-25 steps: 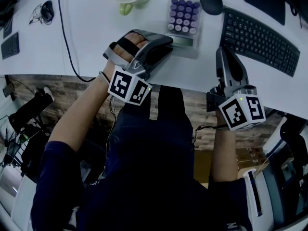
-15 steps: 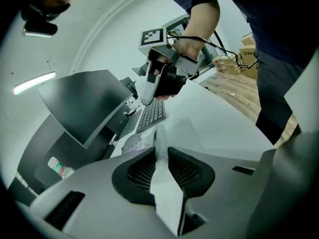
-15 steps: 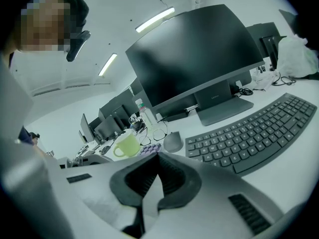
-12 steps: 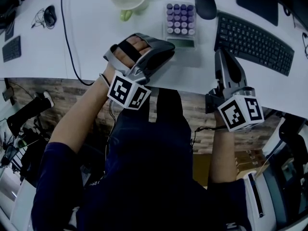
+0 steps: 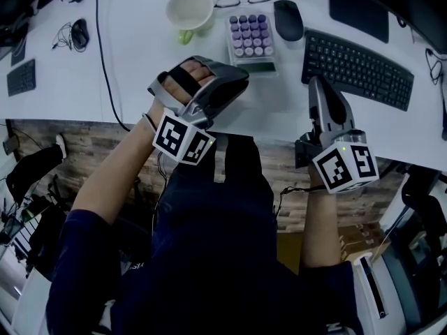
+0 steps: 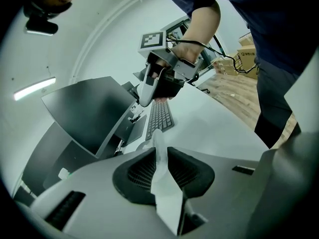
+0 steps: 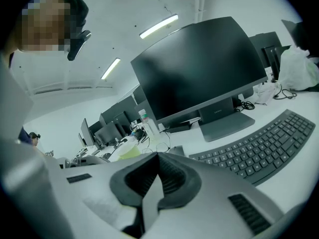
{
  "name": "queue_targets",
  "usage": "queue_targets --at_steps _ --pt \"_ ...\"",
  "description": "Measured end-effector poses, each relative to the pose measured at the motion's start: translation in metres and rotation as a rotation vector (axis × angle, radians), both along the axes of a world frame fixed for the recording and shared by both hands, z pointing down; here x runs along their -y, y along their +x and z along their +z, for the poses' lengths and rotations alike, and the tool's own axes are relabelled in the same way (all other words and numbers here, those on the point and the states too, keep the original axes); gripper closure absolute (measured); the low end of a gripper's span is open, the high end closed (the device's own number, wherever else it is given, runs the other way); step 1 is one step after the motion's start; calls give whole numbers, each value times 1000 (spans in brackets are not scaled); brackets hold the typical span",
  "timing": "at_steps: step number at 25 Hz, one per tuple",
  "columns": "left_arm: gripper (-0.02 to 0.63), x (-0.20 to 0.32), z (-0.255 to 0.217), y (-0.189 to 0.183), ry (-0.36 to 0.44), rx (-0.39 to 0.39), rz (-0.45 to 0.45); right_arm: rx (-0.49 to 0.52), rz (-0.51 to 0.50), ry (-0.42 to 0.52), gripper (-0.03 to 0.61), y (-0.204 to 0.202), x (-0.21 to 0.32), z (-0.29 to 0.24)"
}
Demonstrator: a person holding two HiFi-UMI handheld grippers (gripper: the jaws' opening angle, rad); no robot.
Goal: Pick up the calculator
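**Calculator on the desk, neither tool on it**

Calculator (image 5: 251, 37), purple keys, lies flat on the white desk (image 5: 140, 54). It sits left of the black keyboard (image 5: 356, 68), with a strip of bare desk between the two. Nothing touches it.

Left tool (image 5: 241, 81): left of the keyboard, towards the person's side of the desk. Its tip is close to the calculator's near edge but clear of it. In the left gripper view its jaws have just been closing. The pads now stand a narrow slit apart with nothing between them, so there is no grip.

Right tool (image 5: 316, 84): over the desk just beside the keyboard's near-left end, pointing away from the person. In the right gripper view its pads meet at the tips and hold nothing. That view looks across the keyboard to a dark monitor (image 7: 199, 68) standing behind it.

Other items:
- Black mouse (image 5: 288, 19) lies just beside the keyboard's far-left corner.
- Pale cup (image 5: 190, 9) stands well left of the keyboard, beyond the calculator, on the far side of the desk.
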State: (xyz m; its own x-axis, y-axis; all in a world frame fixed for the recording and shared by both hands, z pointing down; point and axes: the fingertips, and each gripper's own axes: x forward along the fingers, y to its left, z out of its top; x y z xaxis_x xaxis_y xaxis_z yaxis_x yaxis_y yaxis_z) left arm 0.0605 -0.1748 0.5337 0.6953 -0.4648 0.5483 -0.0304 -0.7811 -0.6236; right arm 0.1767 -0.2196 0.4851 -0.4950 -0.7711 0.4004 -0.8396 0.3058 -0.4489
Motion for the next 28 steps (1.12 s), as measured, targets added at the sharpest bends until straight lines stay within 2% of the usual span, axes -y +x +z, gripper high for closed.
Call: queue_targets --at_steps 17,28 --pt "523 28 -88 -6 148 -43 -8 -1 24 125 575 -5 16 -77" --pt "523 41 -156 -11 279 -65 -2 -6 22 229 575 -12 19 -139"
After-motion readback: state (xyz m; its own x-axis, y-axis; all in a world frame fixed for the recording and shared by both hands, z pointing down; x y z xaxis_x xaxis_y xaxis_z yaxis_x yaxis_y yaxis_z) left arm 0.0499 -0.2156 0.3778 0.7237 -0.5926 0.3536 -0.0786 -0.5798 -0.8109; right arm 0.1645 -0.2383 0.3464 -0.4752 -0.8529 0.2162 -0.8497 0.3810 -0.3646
